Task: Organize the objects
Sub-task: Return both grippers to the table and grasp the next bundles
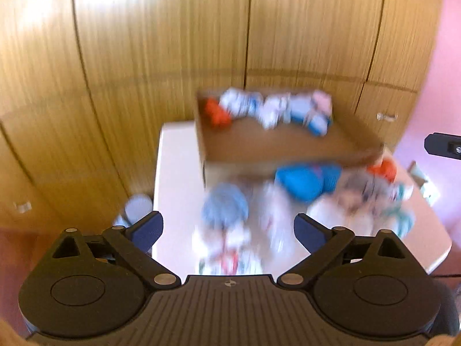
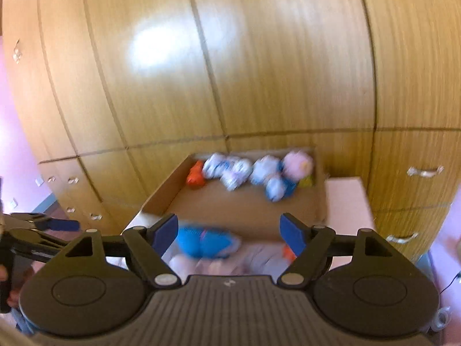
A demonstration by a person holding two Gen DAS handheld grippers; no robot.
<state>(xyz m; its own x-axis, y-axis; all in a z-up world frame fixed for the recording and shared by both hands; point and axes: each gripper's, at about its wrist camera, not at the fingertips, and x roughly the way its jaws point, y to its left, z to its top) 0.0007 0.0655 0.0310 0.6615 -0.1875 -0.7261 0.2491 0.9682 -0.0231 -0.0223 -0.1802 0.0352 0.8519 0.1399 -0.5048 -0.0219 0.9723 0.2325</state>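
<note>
Both views are blurred. A brown cardboard box (image 1: 288,144) stands on a pale table (image 1: 175,178) and holds several rolled bundles along its far wall: an orange one (image 1: 217,114) and white-blue ones (image 1: 276,109). In front of the box lie loose bundles: a bright blue one (image 1: 305,181), a light blue one (image 1: 224,204), an orange one (image 1: 383,170). My left gripper (image 1: 229,230) is open and empty above the loose pile. My right gripper (image 2: 229,230) is open and empty above the bright blue bundle (image 2: 204,242), facing the box (image 2: 245,207).
Wooden wardrobe doors (image 1: 173,43) rise right behind the table, with drawers and metal handles (image 2: 423,171) to the right. The left gripper (image 2: 66,225) shows at the left edge of the right wrist view. A pink wall (image 1: 443,86) is at the right.
</note>
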